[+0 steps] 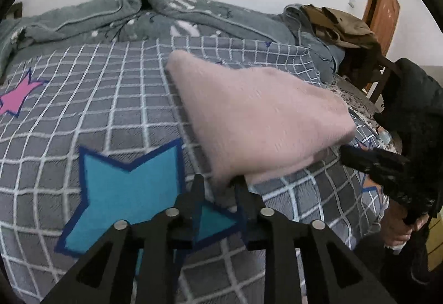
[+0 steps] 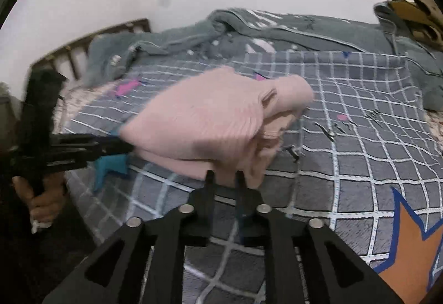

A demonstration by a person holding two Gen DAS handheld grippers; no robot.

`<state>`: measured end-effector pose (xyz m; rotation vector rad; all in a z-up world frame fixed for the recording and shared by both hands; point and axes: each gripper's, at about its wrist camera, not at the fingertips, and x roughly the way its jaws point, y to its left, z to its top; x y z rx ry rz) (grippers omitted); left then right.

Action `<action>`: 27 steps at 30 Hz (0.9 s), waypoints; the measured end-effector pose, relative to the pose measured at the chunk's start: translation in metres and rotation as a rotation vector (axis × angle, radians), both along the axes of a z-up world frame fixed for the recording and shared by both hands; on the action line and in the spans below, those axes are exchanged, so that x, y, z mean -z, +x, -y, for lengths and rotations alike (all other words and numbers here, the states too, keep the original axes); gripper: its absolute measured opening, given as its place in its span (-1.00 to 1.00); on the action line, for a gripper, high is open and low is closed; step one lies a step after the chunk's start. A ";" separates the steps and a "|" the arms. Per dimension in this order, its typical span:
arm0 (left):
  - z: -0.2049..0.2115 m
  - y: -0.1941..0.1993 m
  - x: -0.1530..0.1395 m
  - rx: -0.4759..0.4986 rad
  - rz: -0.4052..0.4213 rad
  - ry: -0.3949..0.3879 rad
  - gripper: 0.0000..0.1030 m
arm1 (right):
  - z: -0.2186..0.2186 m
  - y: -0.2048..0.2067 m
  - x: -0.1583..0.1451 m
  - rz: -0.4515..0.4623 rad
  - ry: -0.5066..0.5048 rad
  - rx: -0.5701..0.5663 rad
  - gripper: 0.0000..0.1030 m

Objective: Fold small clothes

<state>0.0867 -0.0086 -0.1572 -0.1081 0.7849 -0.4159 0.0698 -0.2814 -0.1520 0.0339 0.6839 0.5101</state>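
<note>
Pink ribbed knit garment [image 1: 257,121], half folded, hangs above the grey checked bedspread [image 1: 116,99], both the left gripper [image 1: 218,182] and right gripper [image 2: 225,179] clamped on its near edge; next, I'd guess, lay it flat.

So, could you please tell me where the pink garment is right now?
The pink garment is held over the checked bedspread, just right of the blue star in the left wrist view, with both claws gripping its near edge.
</note>
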 end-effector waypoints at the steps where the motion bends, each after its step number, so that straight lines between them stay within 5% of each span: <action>1: -0.007 -0.002 0.000 -0.004 -0.009 -0.010 -0.56 | 0.002 -0.003 -0.003 0.013 0.026 -0.022 -0.35; 3: -0.024 -0.009 -0.001 -0.024 -0.012 -0.043 -0.51 | 0.008 -0.010 -0.013 0.050 0.089 -0.056 -0.13; 8: -0.040 -0.001 -0.015 -0.078 0.018 -0.053 -0.10 | 0.024 0.011 -0.031 0.050 0.192 0.015 -0.13; 14: -0.023 0.047 -0.043 -0.078 0.056 -0.119 0.01 | 0.019 0.081 -0.029 -0.084 0.141 0.213 -0.13; 17: -0.006 0.076 -0.050 -0.063 0.047 -0.128 0.01 | 0.011 0.107 0.000 -0.221 0.048 0.221 -0.17; 20: 0.007 0.098 -0.048 -0.065 0.036 -0.085 0.01 | 0.031 0.110 0.035 -0.325 0.177 0.223 -0.19; 27: 0.020 0.132 -0.030 0.001 -0.032 -0.094 0.01 | 0.027 0.122 0.000 -0.246 0.149 0.197 -0.19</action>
